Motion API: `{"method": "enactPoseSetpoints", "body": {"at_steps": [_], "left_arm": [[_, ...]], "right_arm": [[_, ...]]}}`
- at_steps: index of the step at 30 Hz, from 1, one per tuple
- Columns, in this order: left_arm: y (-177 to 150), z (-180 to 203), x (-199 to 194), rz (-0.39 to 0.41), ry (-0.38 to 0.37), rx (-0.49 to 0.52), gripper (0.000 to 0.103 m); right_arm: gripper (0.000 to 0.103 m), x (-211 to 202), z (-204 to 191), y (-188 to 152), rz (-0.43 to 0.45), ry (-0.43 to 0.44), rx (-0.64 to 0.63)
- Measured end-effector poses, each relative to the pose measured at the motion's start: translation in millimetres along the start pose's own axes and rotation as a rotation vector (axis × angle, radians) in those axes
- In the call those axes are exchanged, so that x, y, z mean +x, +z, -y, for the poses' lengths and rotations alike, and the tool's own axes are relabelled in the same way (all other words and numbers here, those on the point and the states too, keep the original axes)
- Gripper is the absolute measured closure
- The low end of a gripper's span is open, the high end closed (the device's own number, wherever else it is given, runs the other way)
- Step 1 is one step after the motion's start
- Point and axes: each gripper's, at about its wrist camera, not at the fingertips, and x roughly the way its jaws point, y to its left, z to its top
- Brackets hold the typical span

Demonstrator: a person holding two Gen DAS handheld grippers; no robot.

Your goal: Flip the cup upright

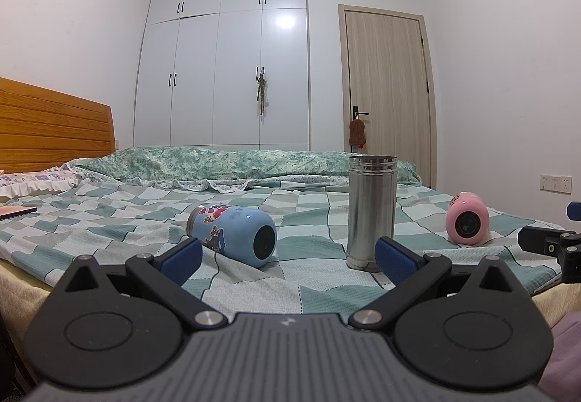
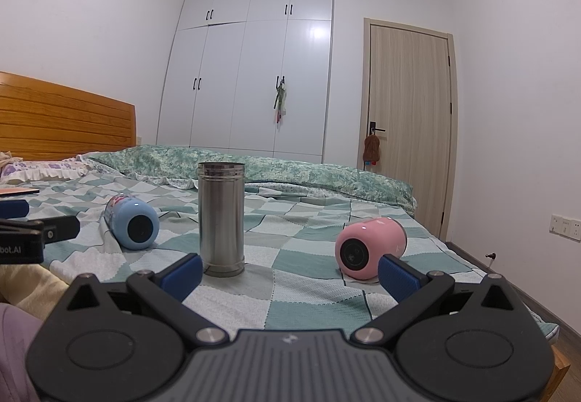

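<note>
A blue cartoon-print cup [image 1: 232, 234] lies on its side on the checked bedsheet, base toward me; it also shows in the right wrist view [image 2: 132, 226]. A pink cup [image 1: 466, 223] lies on its side to the right, also in the right wrist view [image 2: 370, 247]. A steel cup [image 1: 371, 211] stands upright between them, mouth up [image 2: 220, 216]. My left gripper [image 1: 288, 262] is open and empty, just short of the blue and steel cups. My right gripper [image 2: 290, 273] is open and empty, between the steel and pink cups, near the bed's edge.
The bed [image 1: 308, 278] has a folded green quilt [image 1: 236, 164] behind the cups, pillows and a wooden headboard [image 1: 54, 126] at left. A flat pink object [image 1: 16, 211] lies at far left. A white wardrobe [image 1: 225, 60] and a door [image 1: 388, 89] stand beyond.
</note>
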Motion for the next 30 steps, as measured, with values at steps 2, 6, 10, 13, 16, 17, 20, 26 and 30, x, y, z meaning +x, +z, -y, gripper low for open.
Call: {"method": "enactPoseSetpoints", "body": {"at_steps": [2, 6, 10, 13, 16, 17, 20, 26, 30], "left_arm": [[0, 0, 0, 0.0, 0.0, 0.001, 0.0], [1, -1, 0, 0.0, 0.0, -0.005, 0.0], [10, -9, -1, -0.01, -0.016, -0.045, 0.0], [22, -20, 2, -0.002, -0.018, -0.063, 0.0], [32, -36, 7, 0.024, 0.006, -0.071, 0.0], [36, -43, 11, 0.028, 0.013, -0.074, 0.0], [43, -63, 22, 0.03, 0.028, -0.072, 0.0], [49, -101, 54, -0.007, 0.034, -0.086, 0.0], [48, -123, 74, -0.037, 0.024, -0.078, 0.0]], "right_arm": [[0.0, 0, 0, 0, 0.001, 0.0, 0.0], [0.0, 1, 0, 0, -0.001, 0.002, 0.0], [0.0, -2, -2, 12, 0.014, 0.074, -0.008], [0.0, 5, -12, 29, 0.026, 0.152, -0.022], [0.0, 19, -28, 48, 0.038, 0.215, -0.041], [0.0, 25, -34, 53, 0.043, 0.233, -0.046], [0.0, 47, -56, 70, 0.054, 0.286, -0.065], [0.0, 98, -97, 91, 0.034, 0.371, -0.097], [0.0, 131, -121, 99, 0.004, 0.42, -0.116]]}}
